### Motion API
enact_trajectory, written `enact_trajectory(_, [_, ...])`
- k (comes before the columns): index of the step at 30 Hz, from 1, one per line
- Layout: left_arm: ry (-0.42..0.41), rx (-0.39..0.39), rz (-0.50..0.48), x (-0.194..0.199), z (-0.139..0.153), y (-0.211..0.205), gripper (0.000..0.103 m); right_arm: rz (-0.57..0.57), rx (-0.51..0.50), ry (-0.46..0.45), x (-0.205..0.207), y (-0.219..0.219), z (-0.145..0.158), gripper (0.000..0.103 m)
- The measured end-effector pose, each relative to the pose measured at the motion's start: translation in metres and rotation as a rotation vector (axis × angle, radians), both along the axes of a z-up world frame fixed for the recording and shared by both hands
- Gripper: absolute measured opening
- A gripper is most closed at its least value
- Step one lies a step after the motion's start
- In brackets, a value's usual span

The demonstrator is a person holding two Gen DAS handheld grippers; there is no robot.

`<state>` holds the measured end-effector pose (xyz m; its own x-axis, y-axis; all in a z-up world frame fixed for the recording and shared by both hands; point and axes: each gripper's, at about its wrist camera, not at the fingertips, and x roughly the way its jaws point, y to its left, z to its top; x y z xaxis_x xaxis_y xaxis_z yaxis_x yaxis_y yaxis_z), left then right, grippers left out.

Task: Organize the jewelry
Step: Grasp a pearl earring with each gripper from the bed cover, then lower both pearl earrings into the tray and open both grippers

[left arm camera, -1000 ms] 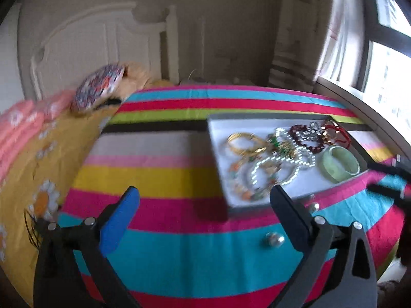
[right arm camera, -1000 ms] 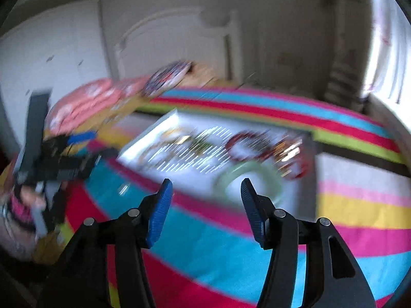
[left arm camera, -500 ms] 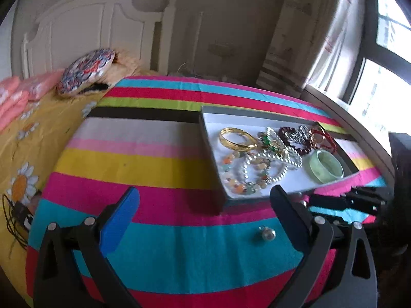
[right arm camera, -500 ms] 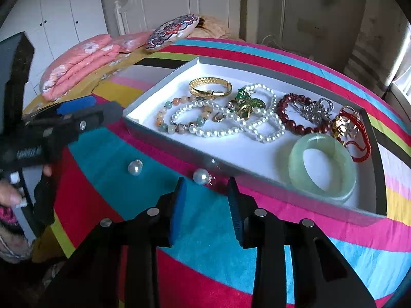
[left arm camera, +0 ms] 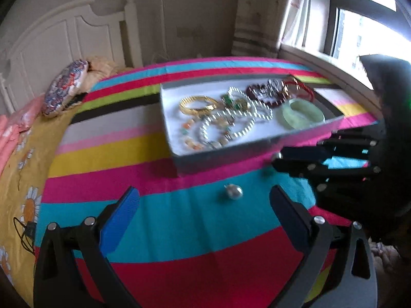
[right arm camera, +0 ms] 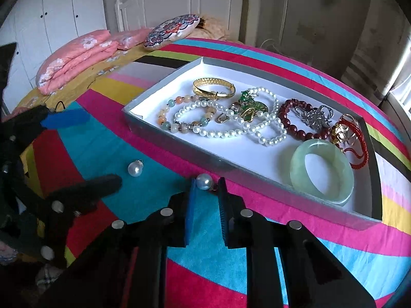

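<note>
Presumably so that it can be lifted into the tray [right arm camera: 257, 174], a loose pearl earring [right arm camera: 204, 181] on the striped bedspread [right arm camera: 226, 277], just outside the tray's near wall, is framed by the closing, narrow jaws of the right gripper [right arm camera: 205, 188]; contact cannot be confirmed. A second pearl earring [left arm camera: 233, 192] is faced by the left gripper [left arm camera: 203, 202], held wide and empty. Only the right wrist view shows the first pearl clearly; the left shows it blurred beside the right gripper's tips.

Open striped bedspread [right arm camera: 84, 141] lies left of the tray [right arm camera: 177, 154], whose near wall apparently blocks the way ahead.
</note>
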<state>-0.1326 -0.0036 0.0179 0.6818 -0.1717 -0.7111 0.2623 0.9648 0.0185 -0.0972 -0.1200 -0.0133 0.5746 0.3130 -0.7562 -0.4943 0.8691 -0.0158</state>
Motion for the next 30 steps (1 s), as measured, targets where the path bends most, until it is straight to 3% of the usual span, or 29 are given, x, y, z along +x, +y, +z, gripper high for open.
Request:
enact_trajectory(3, [0.024,0.015,-0.017,0.002,-0.005,-0.008,0.092,-0.003,0.003,-0.019,-0.006,-0.006,0.004,0.017])
enact_trajectory(7, [0.050,0.027,-0.028,0.006,-0.009,-0.017,0.071,-0.012,0.033,-0.023,-0.014,-0.020,0.007,0.017])
enact_trajectory(8, [0.053,0.029,-0.031,0.008,-0.010,-0.018,0.061,-0.016,0.043,-0.027,-0.017,-0.025,0.009,0.017])
enact_trajectory(11, [0.068,0.025,-0.037,0.012,-0.014,-0.022,0.049,-0.020,0.051,-0.035,-0.022,-0.032,0.013,0.017])
enact_trajectory(19, [0.032,0.023,-0.065,0.006,-0.015,-0.023,0.014,-0.034,0.082,-0.038,-0.027,-0.044,0.013,0.017])
enact_trajectory(30, [0.013,0.029,-0.066,0.002,-0.014,-0.025,0.014,-0.042,0.091,-0.025,-0.028,-0.050,0.007,0.017])
